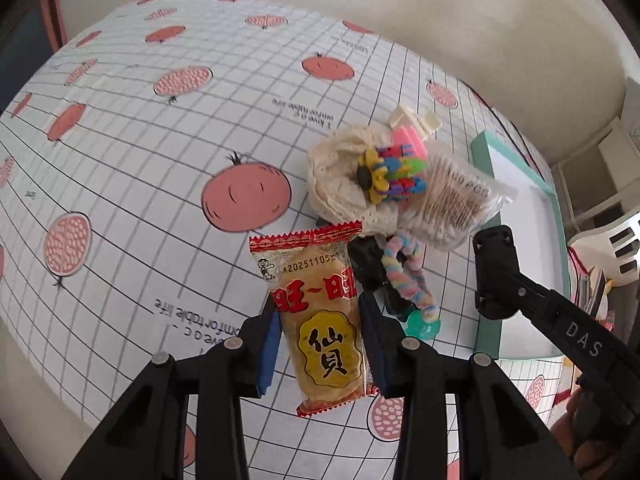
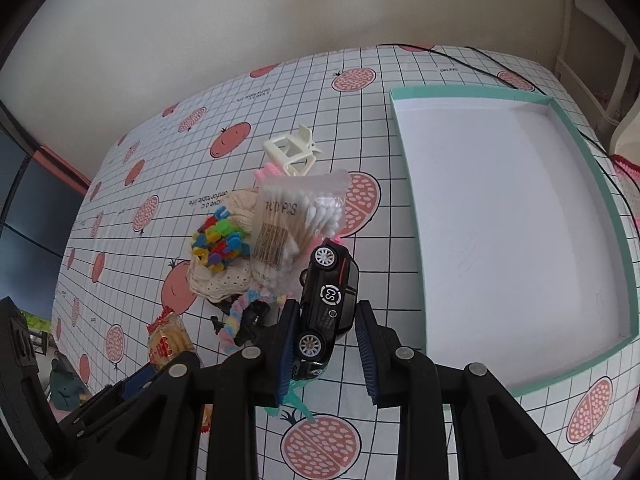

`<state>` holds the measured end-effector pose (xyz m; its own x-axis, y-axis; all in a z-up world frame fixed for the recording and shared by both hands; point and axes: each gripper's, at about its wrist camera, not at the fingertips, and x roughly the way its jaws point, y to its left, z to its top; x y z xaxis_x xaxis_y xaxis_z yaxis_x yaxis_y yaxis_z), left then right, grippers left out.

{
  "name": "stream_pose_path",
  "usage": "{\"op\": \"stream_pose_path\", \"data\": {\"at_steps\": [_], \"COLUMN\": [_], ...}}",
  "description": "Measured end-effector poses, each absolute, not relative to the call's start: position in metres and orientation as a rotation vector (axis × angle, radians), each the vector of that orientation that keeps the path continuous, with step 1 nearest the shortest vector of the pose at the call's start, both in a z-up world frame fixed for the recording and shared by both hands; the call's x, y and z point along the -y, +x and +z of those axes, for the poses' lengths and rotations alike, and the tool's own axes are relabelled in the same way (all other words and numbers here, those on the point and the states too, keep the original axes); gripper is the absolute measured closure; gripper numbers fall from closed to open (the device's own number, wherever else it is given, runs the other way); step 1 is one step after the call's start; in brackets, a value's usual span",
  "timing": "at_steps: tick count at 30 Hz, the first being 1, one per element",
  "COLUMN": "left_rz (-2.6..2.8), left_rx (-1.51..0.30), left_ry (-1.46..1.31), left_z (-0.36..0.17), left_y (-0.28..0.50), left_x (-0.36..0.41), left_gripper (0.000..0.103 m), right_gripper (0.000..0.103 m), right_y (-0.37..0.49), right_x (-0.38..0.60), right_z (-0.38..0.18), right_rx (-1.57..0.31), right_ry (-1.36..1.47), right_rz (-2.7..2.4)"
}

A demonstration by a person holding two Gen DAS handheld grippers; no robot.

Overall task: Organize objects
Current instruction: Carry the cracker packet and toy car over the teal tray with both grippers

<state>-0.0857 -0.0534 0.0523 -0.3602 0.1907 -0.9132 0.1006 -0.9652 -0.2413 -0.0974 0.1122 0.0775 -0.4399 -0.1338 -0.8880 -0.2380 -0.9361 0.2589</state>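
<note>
Left gripper (image 1: pixel 320 344) clamped on rice cracker packet (image 1: pixel 322 328), held above the tablecloth (image 1: pixel 160 160). Cotton swab bag (image 2: pixel 296 216) lies in the central pile. Right gripper (image 2: pixel 326 344) grips black toy car (image 2: pixel 326 304). Teal-rimmed tray (image 2: pixel 592 184) at right.

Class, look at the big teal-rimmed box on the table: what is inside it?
Nothing that shows: the box has a bare white floor in the right wrist view. Its nearest inner edge is hidden behind the front wall.
</note>
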Motion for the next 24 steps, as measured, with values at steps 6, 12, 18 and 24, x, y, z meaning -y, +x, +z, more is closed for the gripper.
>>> {"op": "stream_pose_path", "data": {"at_steps": [6,12,18,24], "left_rz": [2.540,2.573,2.594,2.602], "left_rx": [0.456,0.464,0.459,0.415], "left_ry": [-1.683,-1.623,-1.541,-1.481], "left_z": [0.076,0.096,0.121,0.142], "left_y": [-0.075,-0.070,-0.068,-0.099], "left_x": [0.066,0.063,0.050,0.018], "left_gripper": [0.064,0.064,0.064,0.064], "right_gripper": [0.073,0.073,0.073,0.073], "right_y": [-0.082,-0.069,-0.065,-0.081], "right_x": [-0.118,-0.123,-0.131,-0.161], "right_z": [0.097,0.120,0.144,0.155], "right_rx": [-0.517,-0.525,-0.538,-0.554], "right_ry": [-1.593,-1.542,-1.449,-1.372], "right_rz": [2.558,2.572,2.606,2.608]}}
